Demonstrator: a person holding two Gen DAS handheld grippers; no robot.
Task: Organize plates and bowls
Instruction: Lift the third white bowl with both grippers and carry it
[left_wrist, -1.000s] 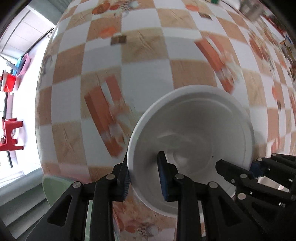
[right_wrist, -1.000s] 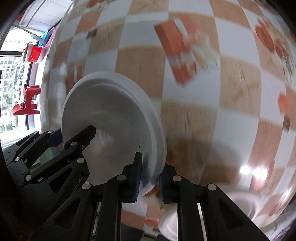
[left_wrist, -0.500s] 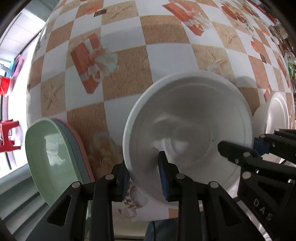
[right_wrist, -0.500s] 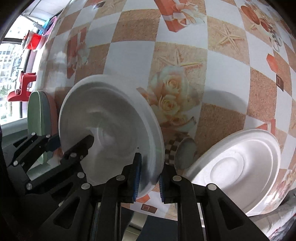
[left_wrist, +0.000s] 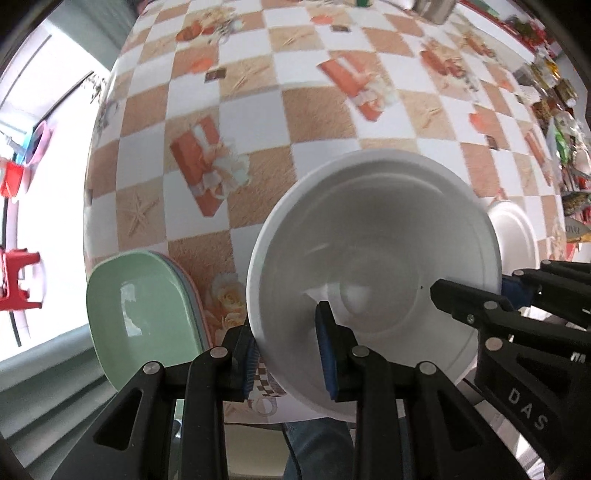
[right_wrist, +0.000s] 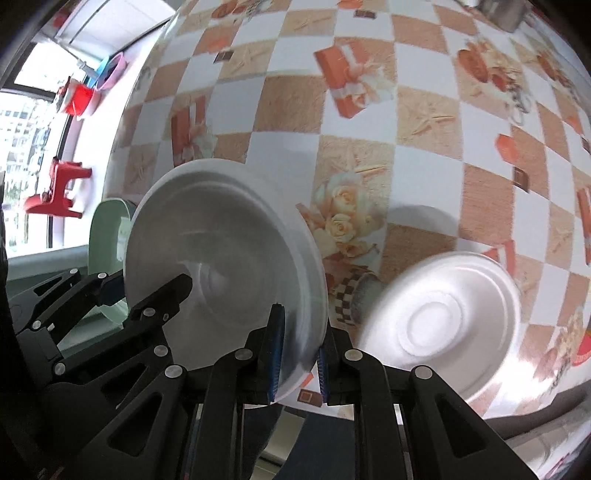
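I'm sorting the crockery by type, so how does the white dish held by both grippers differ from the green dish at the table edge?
The white bowl is round; the green dish is squarish with rounded corners. The white bowl is matte, the green dish glossy with window glints. The white bowl is clamped by its rim on opposite sides by the left gripper and right gripper; the green dish tops a stack on the table, ungripped. Both are shallow, open side up.
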